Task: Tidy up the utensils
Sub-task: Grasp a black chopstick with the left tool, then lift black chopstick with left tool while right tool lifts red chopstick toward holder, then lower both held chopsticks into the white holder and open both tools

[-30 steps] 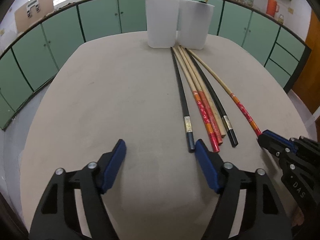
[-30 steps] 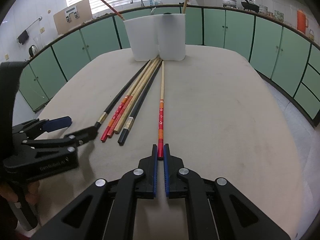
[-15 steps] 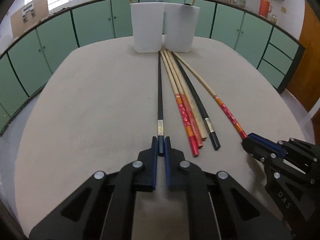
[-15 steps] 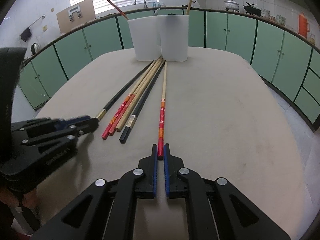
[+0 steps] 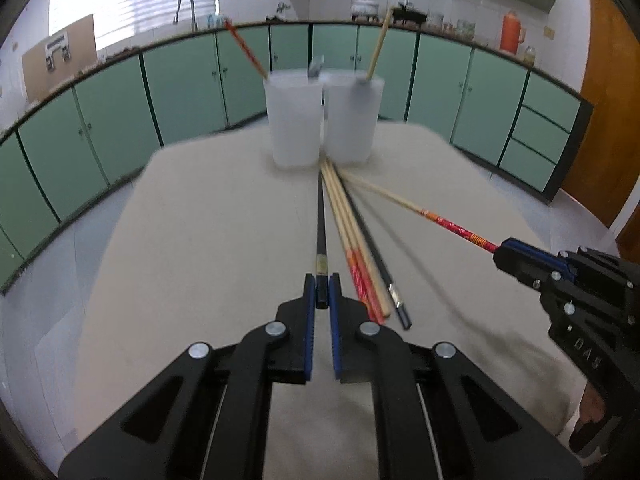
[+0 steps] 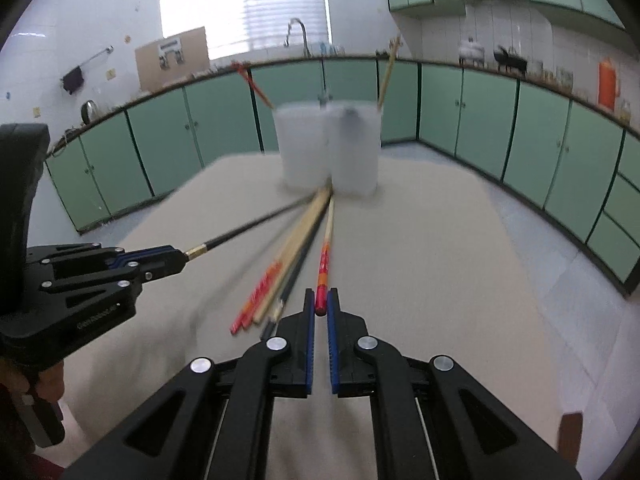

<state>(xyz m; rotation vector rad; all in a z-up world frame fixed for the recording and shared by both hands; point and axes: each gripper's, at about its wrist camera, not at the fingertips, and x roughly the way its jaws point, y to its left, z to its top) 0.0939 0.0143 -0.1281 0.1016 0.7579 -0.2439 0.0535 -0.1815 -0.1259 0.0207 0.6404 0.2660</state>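
My left gripper (image 5: pixel 321 294) is shut on the near end of a black chopstick (image 5: pixel 320 224) with a gold band, lifted off the table. My right gripper (image 6: pixel 321 304) is shut on the red end of a wooden chopstick (image 6: pixel 326 248), also raised. Each gripper shows in the other view: the right gripper (image 5: pixel 500 254) at the right, the left gripper (image 6: pixel 182 258) at the left. Several more chopsticks (image 5: pixel 360 264) lie on the beige table (image 5: pixel 200 240), pointing at two white cups (image 5: pixel 296 120) (image 5: pixel 352 118) at the far end. Each cup holds a chopstick.
Green cabinets (image 5: pixel 120 112) ring the room beyond the table edges. A person's hand (image 6: pixel 44 380) grips the left tool's handle. An orange flask (image 5: pixel 512 38) stands on the far counter.
The left gripper closed on the black chopstick. Both grippers then rose, lifting their chopsticks' near ends off the table; the cups now sit lower in both views.
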